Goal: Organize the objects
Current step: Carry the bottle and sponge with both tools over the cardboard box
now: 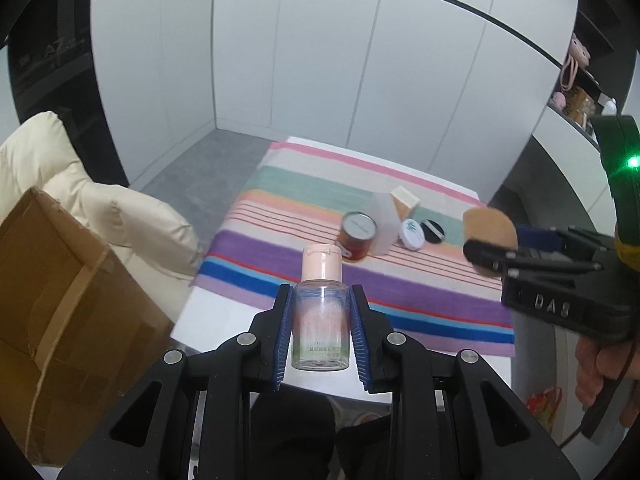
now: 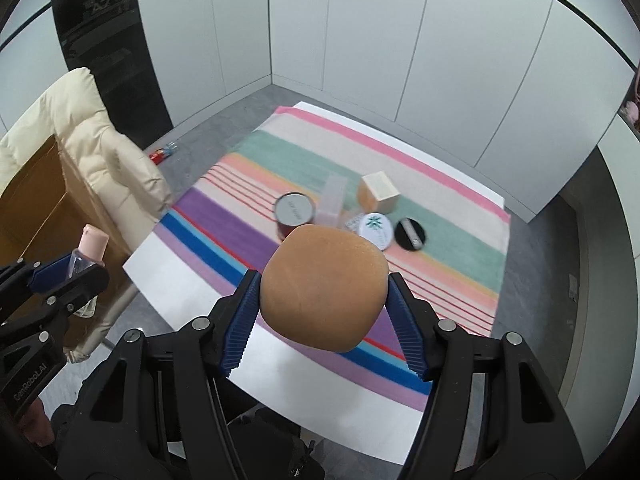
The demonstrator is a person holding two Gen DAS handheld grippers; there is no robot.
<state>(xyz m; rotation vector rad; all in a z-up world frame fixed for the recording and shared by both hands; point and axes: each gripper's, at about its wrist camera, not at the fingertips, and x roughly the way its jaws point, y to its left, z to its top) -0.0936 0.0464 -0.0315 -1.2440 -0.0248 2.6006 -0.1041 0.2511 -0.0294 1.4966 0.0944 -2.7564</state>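
Observation:
My left gripper (image 1: 320, 300) is shut on a clear bottle with a pink cap (image 1: 320, 316), held upright above the table's near edge; the bottle also shows in the right wrist view (image 2: 86, 260). My right gripper (image 2: 324, 292) is shut on a tan makeup sponge (image 2: 324, 284), held above the striped cloth (image 2: 248, 236); the sponge also shows in the left wrist view (image 1: 490, 226). On the cloth stand a red jar with a silver lid (image 2: 294, 214), a translucent box (image 2: 332, 202), a beige carton (image 2: 380, 192), a white round tin (image 2: 376, 230) and a black puff (image 2: 411, 234).
A white table (image 2: 192, 292) carries the cloth. A cream padded jacket (image 2: 96, 148) and a cardboard box (image 1: 60, 312) sit to the left. White cabinet walls stand behind. A small red item (image 2: 160, 155) lies on the grey floor.

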